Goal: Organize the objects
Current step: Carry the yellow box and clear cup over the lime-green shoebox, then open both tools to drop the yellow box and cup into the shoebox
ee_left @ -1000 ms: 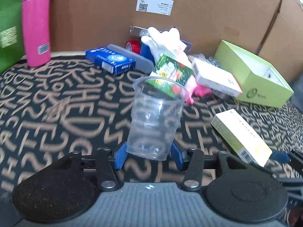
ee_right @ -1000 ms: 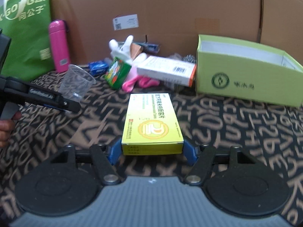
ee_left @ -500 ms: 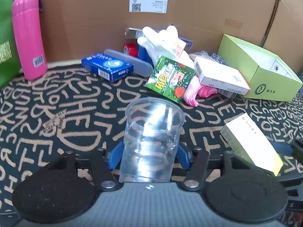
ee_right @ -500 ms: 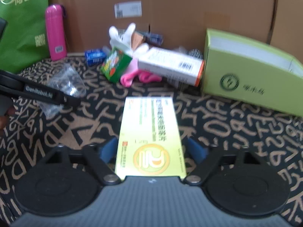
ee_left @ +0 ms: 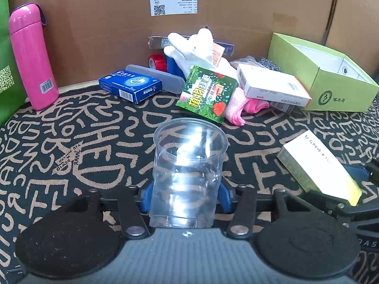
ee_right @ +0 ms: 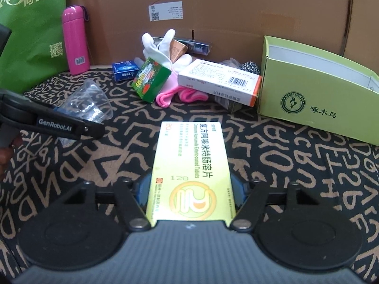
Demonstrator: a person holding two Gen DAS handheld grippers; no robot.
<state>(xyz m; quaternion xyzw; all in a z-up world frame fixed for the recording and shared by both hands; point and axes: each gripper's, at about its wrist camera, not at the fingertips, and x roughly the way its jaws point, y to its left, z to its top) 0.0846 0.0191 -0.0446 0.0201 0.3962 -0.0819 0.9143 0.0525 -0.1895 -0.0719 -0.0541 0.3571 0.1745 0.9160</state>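
Clear plastic cup point(ee_left: 187, 175) sits clamped upright in the left gripper point(ee_left: 186, 195); right gripper point(ee_right: 190, 189) grips a yellow medicine box point(ee_right: 191, 170).

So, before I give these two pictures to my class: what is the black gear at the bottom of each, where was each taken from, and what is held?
There is no robot here. A person holds a two-finger gripping tool in each hand, and each carries a wide-angle camera looking forward along its fingers. The black gear is the tool itself.

The left tool, seen by its own camera, grips a clear plastic cup. The right tool, seen by its own, grips a yellow medicine box. Each view also catches the other tool at its edge.

Both are over a black mat with tan letters. Behind lie a pink bottle, a blue box, white gloves, a green packet and an open green box.
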